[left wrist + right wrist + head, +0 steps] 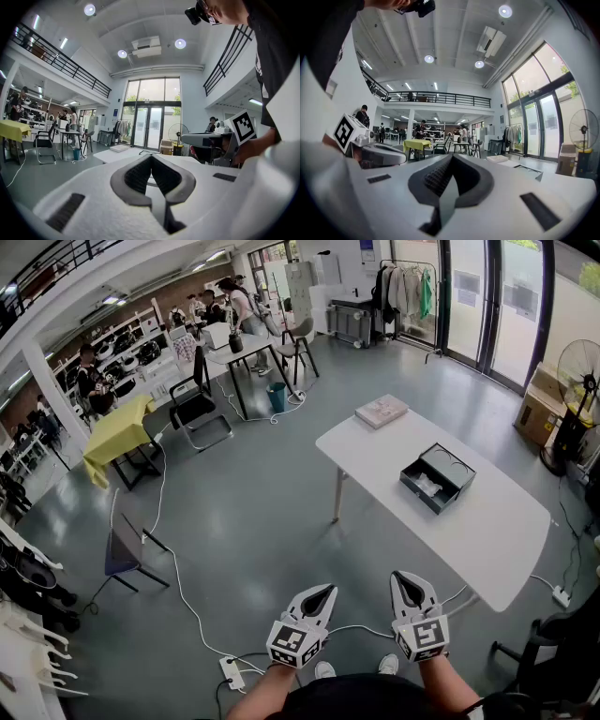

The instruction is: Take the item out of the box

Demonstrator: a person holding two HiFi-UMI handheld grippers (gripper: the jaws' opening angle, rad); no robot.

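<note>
An open dark box lies on the white table, its lid folded back toward the far side. A pale item sits in the box's tray. Both grippers hang low over the grey floor, well short of the table and the box. My left gripper is shut with nothing in it, and the left gripper view shows its pads meeting. My right gripper is also shut and empty, its tips together. In the right gripper view the box shows far off, ahead and to the right.
A flat pinkish box rests on the table's far corner. Cables and a power strip lie on the floor to my left. A grey chair stands left, a fan and a cardboard carton right. People work at distant desks.
</note>
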